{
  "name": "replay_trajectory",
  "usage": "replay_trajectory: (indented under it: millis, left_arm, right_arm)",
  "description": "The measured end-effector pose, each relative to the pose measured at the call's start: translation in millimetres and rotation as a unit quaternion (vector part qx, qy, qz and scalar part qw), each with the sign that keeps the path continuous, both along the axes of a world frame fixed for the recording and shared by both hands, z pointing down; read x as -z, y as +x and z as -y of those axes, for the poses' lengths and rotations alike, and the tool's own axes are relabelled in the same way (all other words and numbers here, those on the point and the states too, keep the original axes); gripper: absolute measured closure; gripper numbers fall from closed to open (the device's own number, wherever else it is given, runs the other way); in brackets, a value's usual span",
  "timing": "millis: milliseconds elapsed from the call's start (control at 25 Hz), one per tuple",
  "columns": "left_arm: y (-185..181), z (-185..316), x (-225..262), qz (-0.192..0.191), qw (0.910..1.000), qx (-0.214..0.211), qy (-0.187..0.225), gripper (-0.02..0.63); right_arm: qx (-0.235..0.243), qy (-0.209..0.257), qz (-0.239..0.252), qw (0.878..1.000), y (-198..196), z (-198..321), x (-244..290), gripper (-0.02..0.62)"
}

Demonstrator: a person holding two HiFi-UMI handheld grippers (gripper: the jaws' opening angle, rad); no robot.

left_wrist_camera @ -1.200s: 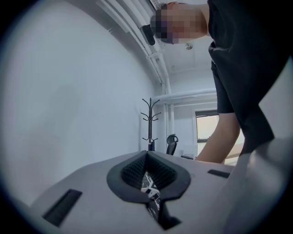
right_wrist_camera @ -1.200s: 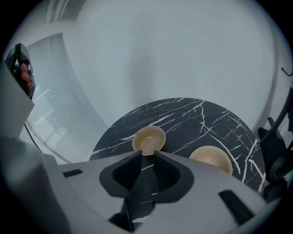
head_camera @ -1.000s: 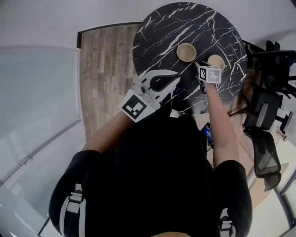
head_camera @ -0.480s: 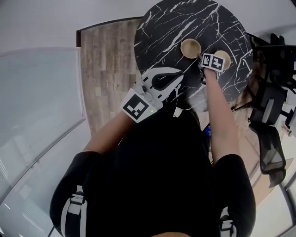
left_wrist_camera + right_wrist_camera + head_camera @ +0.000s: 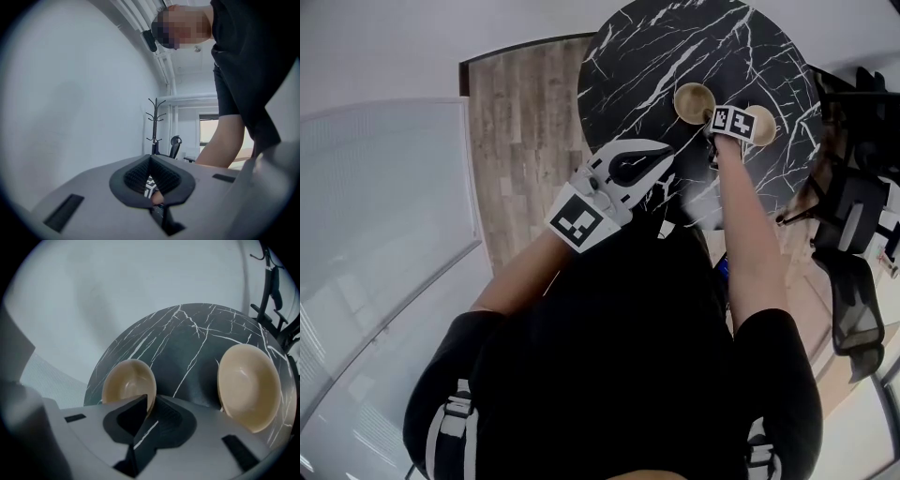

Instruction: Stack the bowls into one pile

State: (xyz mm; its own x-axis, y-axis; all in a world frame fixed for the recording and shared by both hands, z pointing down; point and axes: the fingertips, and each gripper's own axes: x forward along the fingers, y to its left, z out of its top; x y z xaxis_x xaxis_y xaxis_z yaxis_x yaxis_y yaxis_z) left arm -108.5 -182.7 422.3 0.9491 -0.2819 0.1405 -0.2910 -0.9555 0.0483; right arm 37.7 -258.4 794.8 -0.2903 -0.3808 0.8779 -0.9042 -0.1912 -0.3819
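Currently two beige bowls on round black marble table [image 5: 675, 47], near its right side, apart and not stacked. Left bowl [image 5: 694, 100] sits upright, right bowl [image 5: 764, 125] just beside it, partly hidden under the right gripper's marker cube [image 5: 731, 120] in head view. Right gripper [image 5: 150, 401] points steeply down between the two bowls. Its jaws have just been closing, and the near rim of left bowl is between them. Pads look pinched on that rim, one inside the bowl, one outside. Can't tell if that bowl is lifted off the table or not. Right bowl is free, nothing touching it in the right gripper view.

Left gripper [image 5: 667, 161] is held about level at the table's near edge, well apart from both bowls. Its jaws are pressed together at the tips and hold nothing.

Wood floor [image 5: 520, 141] left of table, black chair [image 5: 853, 309] to the right, coat rack [image 5: 154, 126] in the background of the left gripper view.
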Motion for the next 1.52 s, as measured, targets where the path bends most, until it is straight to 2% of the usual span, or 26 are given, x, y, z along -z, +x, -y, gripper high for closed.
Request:
replay_trajectory:
  millis: [120,280,440,560,720,1120,1520]
  left_arm:
    - [-1,1,-1,0.003,1.0,-0.006,0.005,0.603]
    - [0,2,1,-0.007,1.0,-0.006,-0.001,0.601]
    - [4,1,6,-0.014,0.9998,-0.012,-0.001,0.603]
    - [10,0,10,-0.028,0.9993,-0.006,-0.023,0.603]
    - [22,-3,18,-0.034,0.9992,-0.021,0.001,0.603]
    - [64,-20,32,-0.05,0.9975,-0.049,0.012,0.603]
    - [94,-37,40,-0.051,0.9963,-0.066,0.022,0.603]
  right_arm:
    - [-0.007,-0.007,0.0,1.0,3,1,-2,0.572]
    - [-0.012,-0.011,0.019,1.0,0,-1,4,0.583]
    - [0.006,-0.015,0.012,1.0,2,-3,18,0.583]
    - [0.011,-0.012,0.016,1.0,8,-4,31,0.583]
    - [0.005,0.004,0.03,1.0,19,-2,52,0.583]
    - [-0.019,0.024,0.019,0.999,84,-18,90,0.583]
    - [-0.058,0.013,0.003,0.998,146,-48,90,0.583]
